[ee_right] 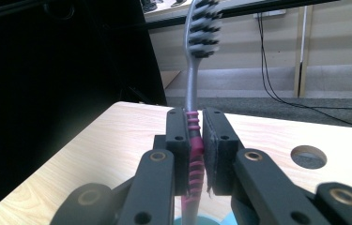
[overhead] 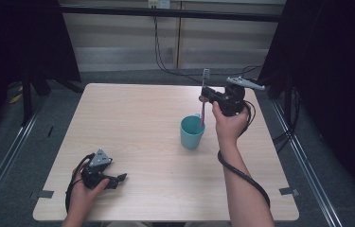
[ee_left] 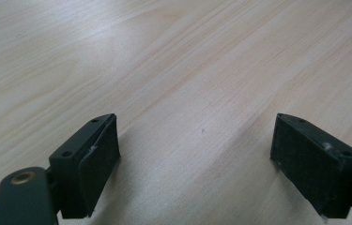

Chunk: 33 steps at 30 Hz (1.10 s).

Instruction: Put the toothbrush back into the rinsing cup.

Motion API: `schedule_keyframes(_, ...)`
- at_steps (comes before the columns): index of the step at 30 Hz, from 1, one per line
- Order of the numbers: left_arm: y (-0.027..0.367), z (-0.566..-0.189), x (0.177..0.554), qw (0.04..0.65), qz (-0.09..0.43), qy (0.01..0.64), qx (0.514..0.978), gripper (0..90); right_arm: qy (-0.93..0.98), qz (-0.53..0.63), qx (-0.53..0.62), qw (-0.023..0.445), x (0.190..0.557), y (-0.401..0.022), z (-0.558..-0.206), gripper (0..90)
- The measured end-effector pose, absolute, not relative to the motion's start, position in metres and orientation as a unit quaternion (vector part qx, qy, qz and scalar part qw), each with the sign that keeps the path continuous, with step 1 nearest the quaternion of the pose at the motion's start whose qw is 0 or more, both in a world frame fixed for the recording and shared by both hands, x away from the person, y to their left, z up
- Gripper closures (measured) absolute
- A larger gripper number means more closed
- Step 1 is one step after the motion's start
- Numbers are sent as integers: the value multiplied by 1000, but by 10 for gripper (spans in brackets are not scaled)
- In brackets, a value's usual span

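Observation:
A teal cup (overhead: 191,132) stands upright right of the table's middle. My right gripper (overhead: 207,98) is shut on a grey and pink toothbrush (overhead: 204,97) that stands upright, bristles up, its lower end inside the cup. In the right gripper view the jaws clamp the toothbrush (ee_right: 193,140) on its pink ribbed grip, bristles (ee_right: 203,28) high above, and the cup rim (ee_right: 211,220) shows at the bottom edge. My left gripper (overhead: 117,179) rests near the table's front left, open, with bare wood between its pads (ee_left: 96,159).
The wooden table (overhead: 132,118) has a round cable hole (ee_right: 308,157) near its far edge. Dark curtains flank both sides. Cables hang from the back wall (overhead: 158,52). Tape marks (overhead: 288,191) sit near the front corners.

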State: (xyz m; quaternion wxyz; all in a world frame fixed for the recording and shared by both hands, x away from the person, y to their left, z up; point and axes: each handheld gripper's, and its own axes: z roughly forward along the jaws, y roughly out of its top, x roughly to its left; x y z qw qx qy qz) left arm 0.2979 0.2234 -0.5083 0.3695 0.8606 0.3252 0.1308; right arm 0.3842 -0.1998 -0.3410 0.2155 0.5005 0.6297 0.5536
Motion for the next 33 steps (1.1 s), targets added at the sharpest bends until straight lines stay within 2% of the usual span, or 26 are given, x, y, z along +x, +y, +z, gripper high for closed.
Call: schedule_keyframes(33,223,-508,298,368,131,326,861,154,651,539,486,220,400,-177,-381,815)
